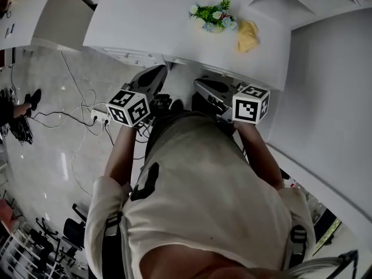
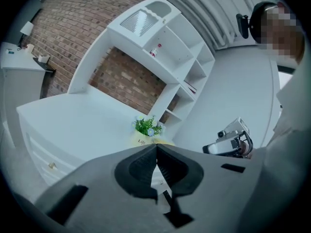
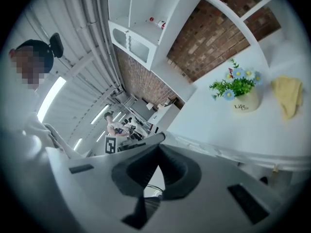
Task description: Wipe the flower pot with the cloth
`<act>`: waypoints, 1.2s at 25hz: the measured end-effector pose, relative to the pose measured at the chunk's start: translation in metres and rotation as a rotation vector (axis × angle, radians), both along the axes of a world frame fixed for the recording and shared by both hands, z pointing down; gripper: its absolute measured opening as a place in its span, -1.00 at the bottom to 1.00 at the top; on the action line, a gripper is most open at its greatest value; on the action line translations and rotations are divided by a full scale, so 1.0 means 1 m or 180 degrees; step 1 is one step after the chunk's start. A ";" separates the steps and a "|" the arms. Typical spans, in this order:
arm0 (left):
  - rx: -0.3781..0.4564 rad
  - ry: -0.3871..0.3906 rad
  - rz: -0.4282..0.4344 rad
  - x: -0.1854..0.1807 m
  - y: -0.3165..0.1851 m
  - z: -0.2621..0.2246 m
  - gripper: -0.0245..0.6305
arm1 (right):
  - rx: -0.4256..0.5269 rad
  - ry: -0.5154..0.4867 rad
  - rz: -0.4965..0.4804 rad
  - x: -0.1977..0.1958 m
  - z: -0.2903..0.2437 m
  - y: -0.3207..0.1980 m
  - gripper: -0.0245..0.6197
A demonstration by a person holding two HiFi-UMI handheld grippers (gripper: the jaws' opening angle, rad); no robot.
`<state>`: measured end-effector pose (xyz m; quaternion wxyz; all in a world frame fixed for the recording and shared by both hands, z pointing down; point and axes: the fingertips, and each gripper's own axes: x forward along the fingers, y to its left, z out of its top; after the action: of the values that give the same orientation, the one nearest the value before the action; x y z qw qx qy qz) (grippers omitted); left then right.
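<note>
Plainly, the pot (image 1: 214, 27) is stood upright on the counter (image 1: 145, 22) with the cloth (image 1: 247, 35) laid loose just beside it, while the left gripper (image 2: 156, 147) and right gripper (image 3: 158, 143) are held shut, empty and well apart from both. A moment before the cloth is taken up, or one after it is laid down, is fitted equally. The pot's lettering is shown only by the gripper views, both grippers together only by the head view.

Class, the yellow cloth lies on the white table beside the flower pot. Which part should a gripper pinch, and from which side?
Probably a raised fold at the near end of the cloth, coming from above on the side away from the flower pot. The cloth lies crumpled on the table, so folds offer purchase, and the pot stands close beside it.
</note>
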<state>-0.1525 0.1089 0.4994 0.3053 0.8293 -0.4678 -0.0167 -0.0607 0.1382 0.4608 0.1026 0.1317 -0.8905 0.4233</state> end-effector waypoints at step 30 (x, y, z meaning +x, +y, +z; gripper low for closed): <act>-0.0328 0.0122 0.1123 0.187 0.108 -0.047 -0.86 | 0.0351 -0.0003 0.0140 0.144 -0.028 0.087 -0.89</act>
<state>0.0344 0.2168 0.4527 0.3544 0.8812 -0.3095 0.0454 0.0835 0.2251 0.4328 0.0855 0.1566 -0.9094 0.3758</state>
